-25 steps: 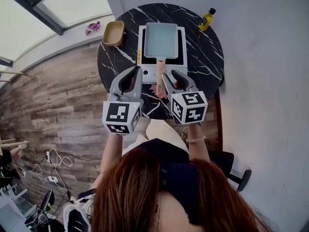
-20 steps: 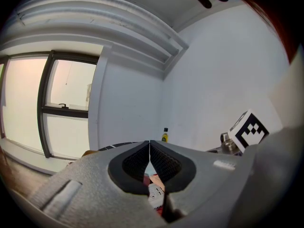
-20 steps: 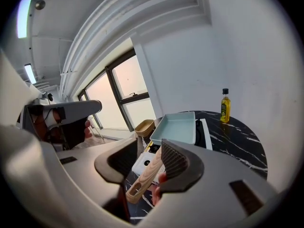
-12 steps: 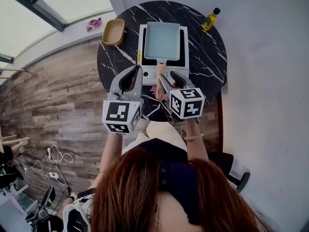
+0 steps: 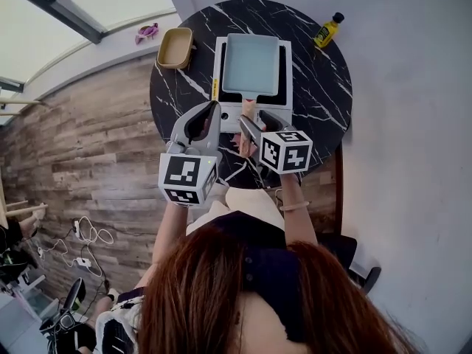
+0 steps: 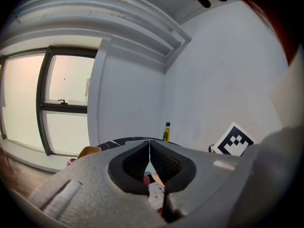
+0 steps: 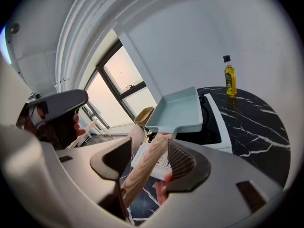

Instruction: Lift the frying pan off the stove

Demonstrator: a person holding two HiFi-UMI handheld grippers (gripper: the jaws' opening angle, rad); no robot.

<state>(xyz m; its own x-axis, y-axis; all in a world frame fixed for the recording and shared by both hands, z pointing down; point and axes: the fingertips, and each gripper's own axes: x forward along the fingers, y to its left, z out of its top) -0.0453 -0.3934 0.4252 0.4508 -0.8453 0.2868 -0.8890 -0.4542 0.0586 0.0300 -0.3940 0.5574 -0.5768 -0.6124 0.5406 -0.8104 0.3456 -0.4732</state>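
A pale blue rectangular frying pan (image 5: 251, 63) (image 7: 178, 109) sits on the white stove (image 5: 284, 87) (image 7: 211, 127). Its wooden handle (image 5: 248, 111) (image 7: 145, 170) points toward me. My right gripper (image 5: 255, 119) (image 7: 149, 158) is open and straddles that handle. Its jaws have just been opening, with the handle between the pads and not clamped. Just left of the handle, my left gripper (image 5: 210, 109) (image 6: 149, 144) is shut with nothing between its touching tips.
The stove stands on a round black marble table (image 5: 317, 102). A yellow oil bottle (image 5: 327, 30) (image 7: 230, 77) (image 6: 166, 132) is at the far right, and a tan wooden tray (image 5: 175, 48) (image 7: 144, 114) at the far left. Walls stand close behind and to the right.
Both grippers have sunk toward the table. The right one has rolled and spread its jaws around the wooden handle. The pan has not moved.
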